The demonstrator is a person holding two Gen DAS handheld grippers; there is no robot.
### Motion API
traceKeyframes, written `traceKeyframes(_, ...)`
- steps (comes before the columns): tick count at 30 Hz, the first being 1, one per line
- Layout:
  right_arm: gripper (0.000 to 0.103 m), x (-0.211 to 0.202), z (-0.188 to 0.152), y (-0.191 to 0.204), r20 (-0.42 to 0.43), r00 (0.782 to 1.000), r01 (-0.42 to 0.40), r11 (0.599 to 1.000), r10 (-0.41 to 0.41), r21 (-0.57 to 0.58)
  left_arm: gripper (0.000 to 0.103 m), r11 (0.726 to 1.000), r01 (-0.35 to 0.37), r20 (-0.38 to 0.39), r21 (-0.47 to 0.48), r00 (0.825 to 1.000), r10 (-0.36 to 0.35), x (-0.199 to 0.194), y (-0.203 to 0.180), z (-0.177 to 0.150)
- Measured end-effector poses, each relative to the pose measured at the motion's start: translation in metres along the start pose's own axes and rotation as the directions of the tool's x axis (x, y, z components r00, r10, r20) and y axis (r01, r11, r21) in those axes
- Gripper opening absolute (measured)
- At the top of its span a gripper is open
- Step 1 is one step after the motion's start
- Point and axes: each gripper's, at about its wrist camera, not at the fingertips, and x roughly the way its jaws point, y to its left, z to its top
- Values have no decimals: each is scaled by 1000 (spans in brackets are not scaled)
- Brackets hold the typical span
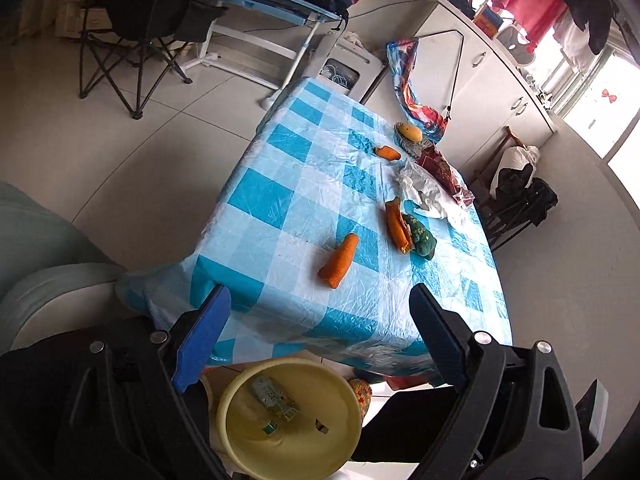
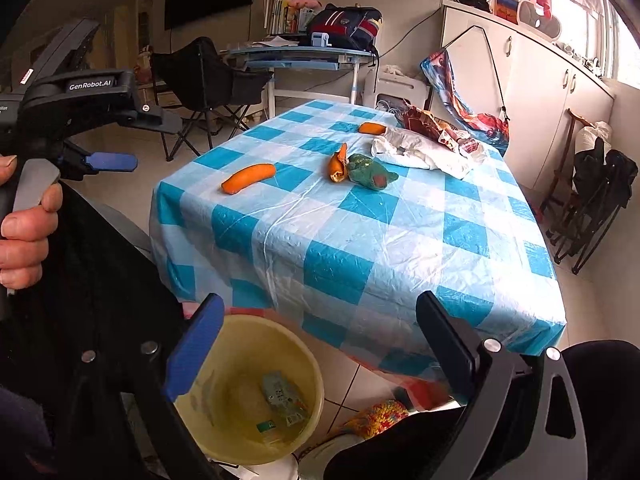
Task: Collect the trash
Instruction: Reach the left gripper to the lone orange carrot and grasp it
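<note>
Yellow bucket (image 1: 288, 420) sits below tablecloth (image 1: 280, 208) edge, jaws wide

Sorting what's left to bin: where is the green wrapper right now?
The green wrapper lies mid-table on the checked cloth, touching the split orange peel, just before the white plastic bag.

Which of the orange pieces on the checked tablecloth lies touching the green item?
The split, curled orange peel, beside the green item. The smooth whole piece lies alone nearer the table edge; the small one sits farther back.
</note>
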Motion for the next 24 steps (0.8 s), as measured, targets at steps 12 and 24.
traceKeyframes(12,93,3,-3,2,-16,1000,2,1000,-2,-15,87,999,-31,-1,34,1000,31,5,-5,-2)
traceKeyframes(24,93,4,-2,10,-22,999,-31,999,30,-16,87,995,-74,1,62,997,74,7,-6,-2)
